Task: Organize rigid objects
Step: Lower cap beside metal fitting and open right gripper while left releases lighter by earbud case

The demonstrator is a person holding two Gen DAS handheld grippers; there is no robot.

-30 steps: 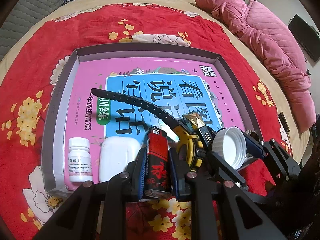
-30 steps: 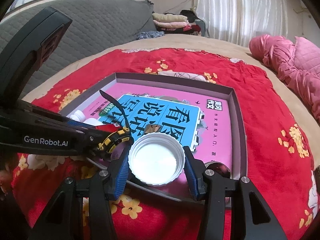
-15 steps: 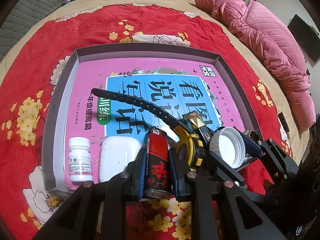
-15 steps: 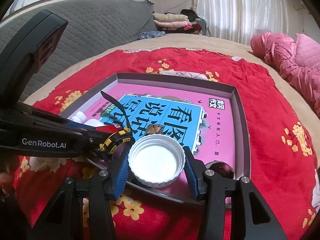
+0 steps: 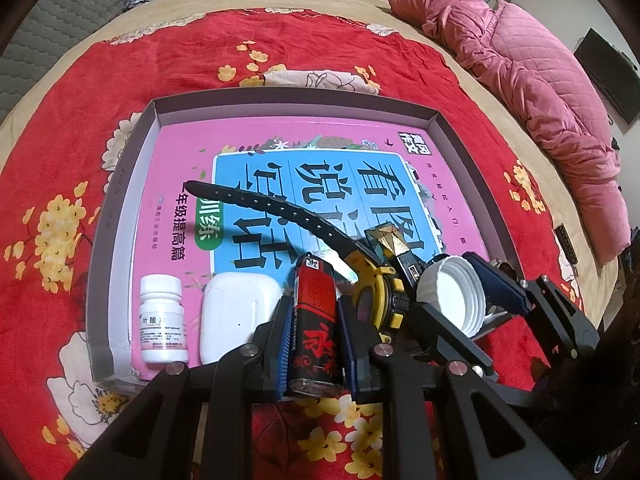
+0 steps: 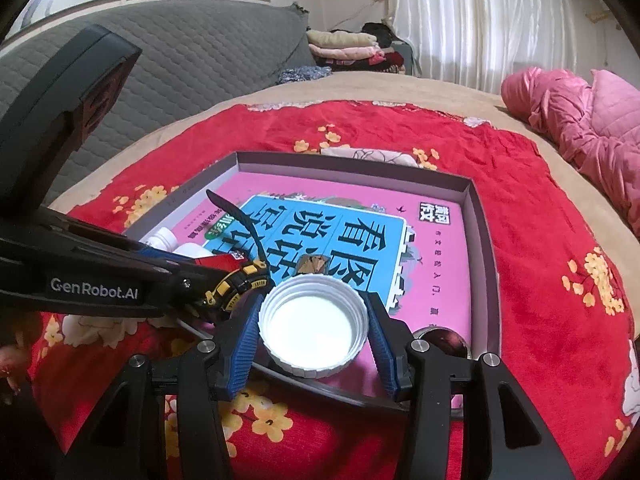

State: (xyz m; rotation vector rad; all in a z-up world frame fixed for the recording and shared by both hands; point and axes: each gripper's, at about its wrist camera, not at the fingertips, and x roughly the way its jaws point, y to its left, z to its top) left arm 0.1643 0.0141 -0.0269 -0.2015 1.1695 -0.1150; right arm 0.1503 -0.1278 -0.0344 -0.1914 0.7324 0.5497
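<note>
The left gripper (image 5: 314, 334) clamps a red lighter (image 5: 316, 320) at lower centre. The right gripper (image 6: 314, 334), its jaws just easing apart, loosely brackets a white cap (image 6: 314, 330); the cap may tip onto the crowded watch (image 6: 236, 288) or the tray's (image 6: 484, 240) near rim.

Lower half of the red lighter (image 5: 316, 320) buried between the pads of the left gripper (image 5: 314, 334); base rim barely showing. Watch (image 5: 378, 294) just right of that claw, dial turned edge-on and unreadable, far strap hidden behind the white cap (image 5: 452, 296). Small print on the pill bottle (image 5: 163, 320), left of the claw, too fine to read. Near wall of the box lid (image 6: 486, 240) covered by the right gripper (image 6: 314, 334) and the cap (image 6: 314, 330). Dark round thing (image 6: 442, 340) just right of that claw, half hidden by the finger, unidentifiable. Bottle and earbud case (image 6: 196, 249) mostly masked behind the left claw's arm. Book (image 6: 360, 240) partly covered.
</note>
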